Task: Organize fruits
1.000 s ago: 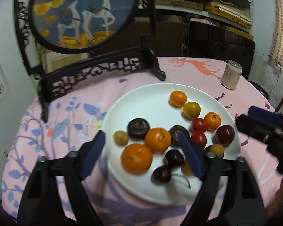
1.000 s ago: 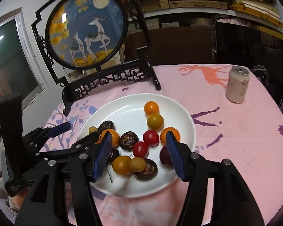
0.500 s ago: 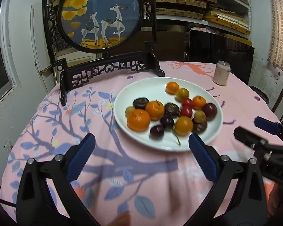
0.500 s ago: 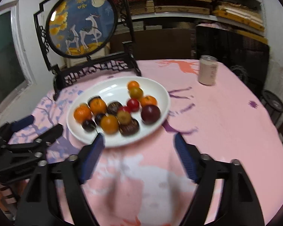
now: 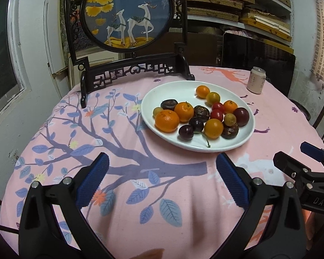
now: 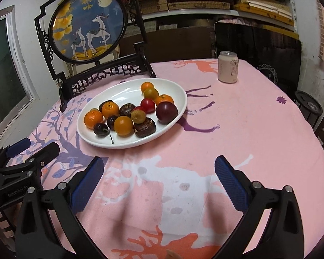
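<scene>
Two grippers hover above a round table draped in a pink cloth, both spread wide with nothing between their blue pads. The left gripper sits over the printed purple tree on the near left of the cloth; the right gripper sits over a white deer print on the near side, to the right of the other. Neither touches the fruit.

The fruit lies piled on a white oval plate toward the middle of the table, well beyond both sets of fingers. On the plate's left side are two large oranges side by side, with a dark wrinkled fruit and a small yellow-green one behind them. Two dark cherries rest at the near edge, one trailing a stem. Beside them sits a round yellow-orange fruit, with two red tomatoes behind it and a deep purple plum at the right. A small orange lies at the far side.

Behind the plate stands a black carved frame holding a round deer picture. A pale drink can stands upright at the far right of the table, apart from the plate.
</scene>
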